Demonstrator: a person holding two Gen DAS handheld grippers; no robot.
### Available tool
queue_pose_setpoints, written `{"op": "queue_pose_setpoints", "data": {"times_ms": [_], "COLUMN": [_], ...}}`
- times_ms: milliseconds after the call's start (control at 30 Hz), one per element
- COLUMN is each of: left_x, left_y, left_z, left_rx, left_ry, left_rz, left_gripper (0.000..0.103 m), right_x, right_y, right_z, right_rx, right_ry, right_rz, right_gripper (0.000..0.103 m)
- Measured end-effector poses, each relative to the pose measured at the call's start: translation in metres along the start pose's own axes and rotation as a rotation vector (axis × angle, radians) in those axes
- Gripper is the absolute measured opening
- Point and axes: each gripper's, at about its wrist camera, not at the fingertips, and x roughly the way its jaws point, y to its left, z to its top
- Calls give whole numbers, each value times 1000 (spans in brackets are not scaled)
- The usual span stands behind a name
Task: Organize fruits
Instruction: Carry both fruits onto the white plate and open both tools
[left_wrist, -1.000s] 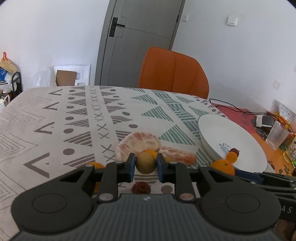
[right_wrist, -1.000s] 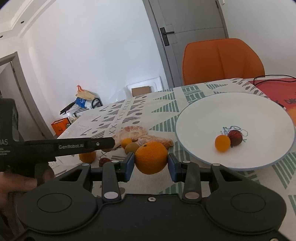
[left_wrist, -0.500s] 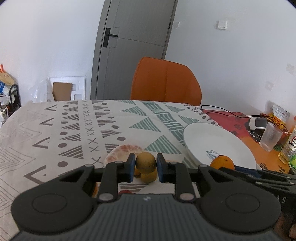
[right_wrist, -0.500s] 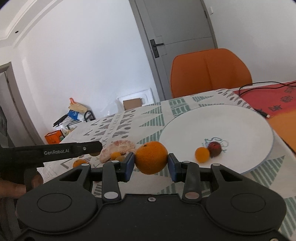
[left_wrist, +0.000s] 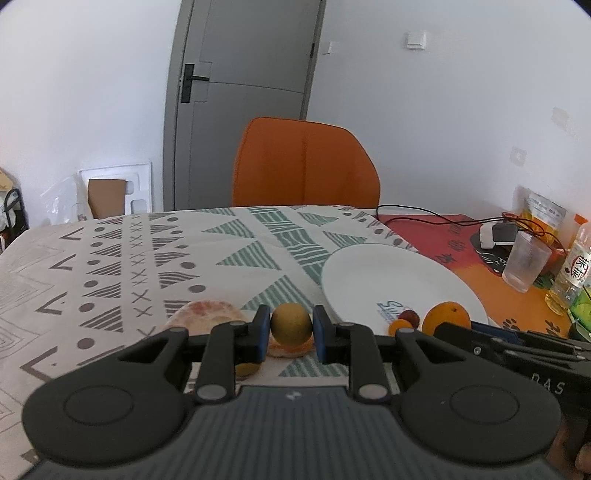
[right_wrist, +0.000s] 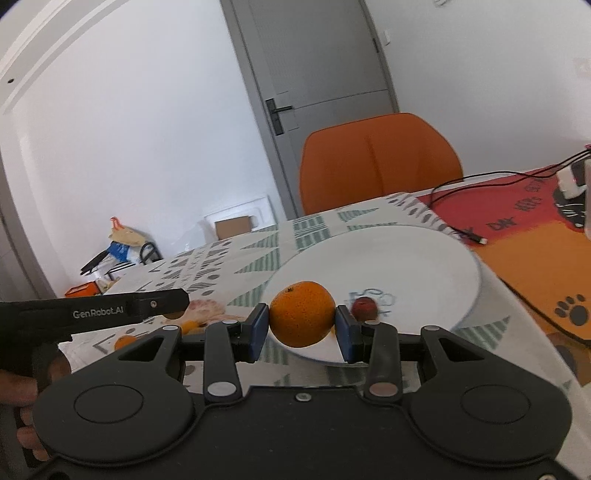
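Observation:
My left gripper (left_wrist: 291, 334) is shut on a brown-green kiwi (left_wrist: 291, 324), held above the patterned tablecloth just left of the white plate (left_wrist: 369, 269). My right gripper (right_wrist: 302, 328) is shut on an orange (right_wrist: 302, 314), held over the near rim of the plate (right_wrist: 424, 258). The orange also shows in the left wrist view (left_wrist: 445, 317). On the plate lie a small red fruit (right_wrist: 364, 307) and a small orange fruit (left_wrist: 400, 325). Peeled pomelo pieces (left_wrist: 210, 310) lie on the cloth to the left.
An orange chair (left_wrist: 306, 166) stands at the table's far side. A cable (left_wrist: 424, 214), a plastic cup (left_wrist: 524, 264) and a bottle (left_wrist: 570, 273) are on the red mat at right. Small oranges (right_wrist: 125, 341) lie on the cloth at left.
Both grippers have risen and moved right toward the plate with their fruit. The orange now hangs over the plate's near rim; the kiwi is lifted off the fruit pile.

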Motion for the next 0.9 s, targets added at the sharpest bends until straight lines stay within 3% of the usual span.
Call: {"op": "queue_pose_setpoints", "data": {"times_ms": [767, 900], "left_x": [42, 51], "left_y": [-45, -51], "left_z": [7, 8], "left_rx": [66, 66], "left_ry": [22, 36], "left_rz": [-65, -87], "left_gripper": [23, 23], "right_x": [7, 10], "right_y": [-47, -49], "right_z": [-1, 0], "right_rx": [65, 70], "right_ry": [4, 6], "right_rz": [-72, -82], "right_gripper": [37, 42]}}
